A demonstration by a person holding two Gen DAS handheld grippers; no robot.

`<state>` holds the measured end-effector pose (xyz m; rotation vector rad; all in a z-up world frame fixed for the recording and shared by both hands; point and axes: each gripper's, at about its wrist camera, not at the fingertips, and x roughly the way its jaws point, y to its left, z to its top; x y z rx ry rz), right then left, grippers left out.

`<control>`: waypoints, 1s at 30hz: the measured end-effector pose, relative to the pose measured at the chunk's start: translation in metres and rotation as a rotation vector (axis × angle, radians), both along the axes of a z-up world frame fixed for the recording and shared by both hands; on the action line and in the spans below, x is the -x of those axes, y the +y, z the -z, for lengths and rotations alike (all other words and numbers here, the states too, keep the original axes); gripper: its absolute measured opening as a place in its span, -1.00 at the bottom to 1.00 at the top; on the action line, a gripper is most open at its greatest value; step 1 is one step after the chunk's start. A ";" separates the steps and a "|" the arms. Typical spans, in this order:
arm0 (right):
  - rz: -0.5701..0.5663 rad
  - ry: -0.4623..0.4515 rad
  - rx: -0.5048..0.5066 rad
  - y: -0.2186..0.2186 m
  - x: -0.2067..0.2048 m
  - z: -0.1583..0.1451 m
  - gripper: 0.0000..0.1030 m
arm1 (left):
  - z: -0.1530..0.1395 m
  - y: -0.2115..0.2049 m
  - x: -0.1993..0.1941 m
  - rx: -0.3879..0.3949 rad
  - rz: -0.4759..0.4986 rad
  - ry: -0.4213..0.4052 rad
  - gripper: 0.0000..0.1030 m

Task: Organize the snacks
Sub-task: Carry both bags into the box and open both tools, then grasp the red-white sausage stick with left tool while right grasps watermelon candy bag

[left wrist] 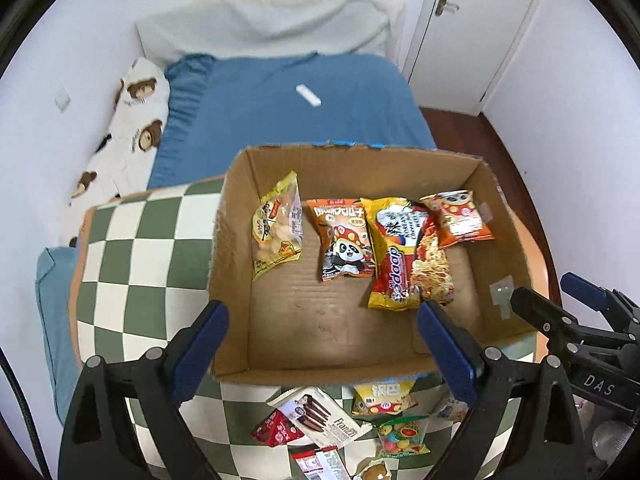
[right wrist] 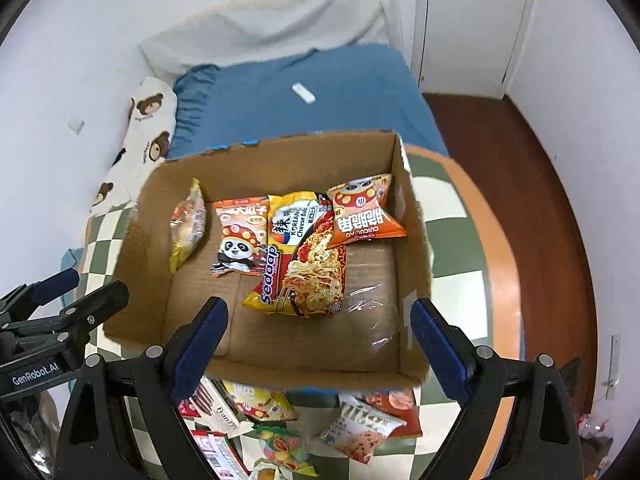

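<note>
Your left gripper point(left wrist: 322, 344) and right gripper point(right wrist: 318, 338) both hang with fingers spread wide and nothing between them, above the near wall of the cardboard box point(right wrist: 316, 366). Loose snack packets point(right wrist: 362, 432) lie on the checkered table point(left wrist: 136, 264) just below you. Inside the box, a Sedaap noodle pack point(right wrist: 304, 264) overlaps the panda snack bag point(right wrist: 240, 240).

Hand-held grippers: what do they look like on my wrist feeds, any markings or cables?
Both match: black plastic clamp-style frames with silver rivets, each finger faced with a dark blue pad. The left hand-held gripper carries white "GenRobot.AI" lettering on its body, seen from the right wrist view; the right hand-held gripper shows "DAS" in the left wrist view. A thin black cable runs along the left view's edge. No hands or sleeves show.
</note>
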<state>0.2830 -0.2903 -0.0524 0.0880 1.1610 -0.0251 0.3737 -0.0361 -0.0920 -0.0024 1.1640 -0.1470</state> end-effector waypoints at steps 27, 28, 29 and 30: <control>0.049 -0.195 -0.123 0.001 0.130 -0.049 0.84 | -0.038 0.015 0.125 0.034 -0.066 -0.139 0.87; 0.061 -0.177 -0.144 -0.002 0.134 -0.041 0.84 | -0.031 0.017 0.127 0.031 -0.072 -0.121 0.87; 0.071 -0.161 -0.161 -0.004 0.137 -0.033 0.84 | -0.021 0.019 0.131 0.027 -0.081 -0.095 0.87; 0.082 -0.138 -0.179 -0.007 0.140 -0.022 0.84 | -0.008 0.023 0.135 0.026 -0.092 -0.061 0.87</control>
